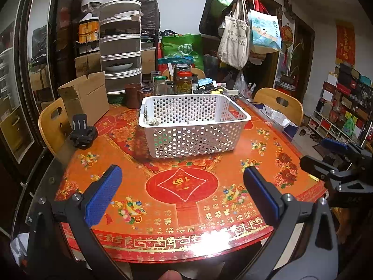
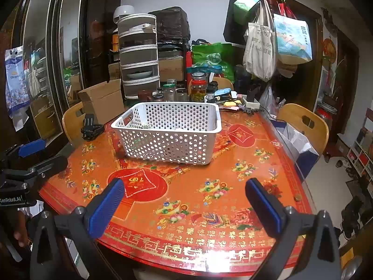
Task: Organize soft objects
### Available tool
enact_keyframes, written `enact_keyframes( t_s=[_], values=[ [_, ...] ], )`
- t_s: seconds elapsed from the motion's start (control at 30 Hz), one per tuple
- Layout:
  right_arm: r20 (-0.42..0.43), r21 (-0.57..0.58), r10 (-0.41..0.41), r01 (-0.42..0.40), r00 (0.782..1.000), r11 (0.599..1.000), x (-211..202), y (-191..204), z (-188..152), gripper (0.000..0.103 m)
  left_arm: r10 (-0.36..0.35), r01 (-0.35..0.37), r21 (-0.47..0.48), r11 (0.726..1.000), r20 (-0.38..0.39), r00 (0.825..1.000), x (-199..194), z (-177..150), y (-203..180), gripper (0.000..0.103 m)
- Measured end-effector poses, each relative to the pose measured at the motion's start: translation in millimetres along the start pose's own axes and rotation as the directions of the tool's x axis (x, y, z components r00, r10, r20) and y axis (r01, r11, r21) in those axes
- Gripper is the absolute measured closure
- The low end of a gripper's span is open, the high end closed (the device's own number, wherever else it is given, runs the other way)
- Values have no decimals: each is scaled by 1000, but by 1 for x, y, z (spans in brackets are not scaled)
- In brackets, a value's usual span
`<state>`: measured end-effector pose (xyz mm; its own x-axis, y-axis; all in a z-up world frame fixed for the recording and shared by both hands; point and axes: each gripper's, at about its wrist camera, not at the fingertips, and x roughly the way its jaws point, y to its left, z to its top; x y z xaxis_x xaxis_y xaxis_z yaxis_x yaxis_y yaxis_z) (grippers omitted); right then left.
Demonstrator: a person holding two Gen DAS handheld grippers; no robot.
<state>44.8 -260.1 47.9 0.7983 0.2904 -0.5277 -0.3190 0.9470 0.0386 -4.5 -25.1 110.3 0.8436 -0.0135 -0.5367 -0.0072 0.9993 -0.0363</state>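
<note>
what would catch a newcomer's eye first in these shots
The white basket stands mid-table on a bright red and orange tablecloth. Nearest the cameras, both grippers, left and right, hover open above the table's near edge with blue-padded fingers. Jars crowd the far side.

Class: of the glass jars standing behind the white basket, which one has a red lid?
The tall jar of yellow-green preserves, directly behind the basket. Its neighbours look empty, with dark or green lids.
</note>
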Motion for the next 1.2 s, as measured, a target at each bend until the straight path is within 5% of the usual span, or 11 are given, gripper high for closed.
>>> enact_keyframes(
  t_s=[1.2],
  values=[
    [-3, -1, 6, -6, 1000, 1000, -2, 3, -1, 0, -11, 11, -1, 1000, 1, 1000, -3, -5, -2, 0]
  ],
)
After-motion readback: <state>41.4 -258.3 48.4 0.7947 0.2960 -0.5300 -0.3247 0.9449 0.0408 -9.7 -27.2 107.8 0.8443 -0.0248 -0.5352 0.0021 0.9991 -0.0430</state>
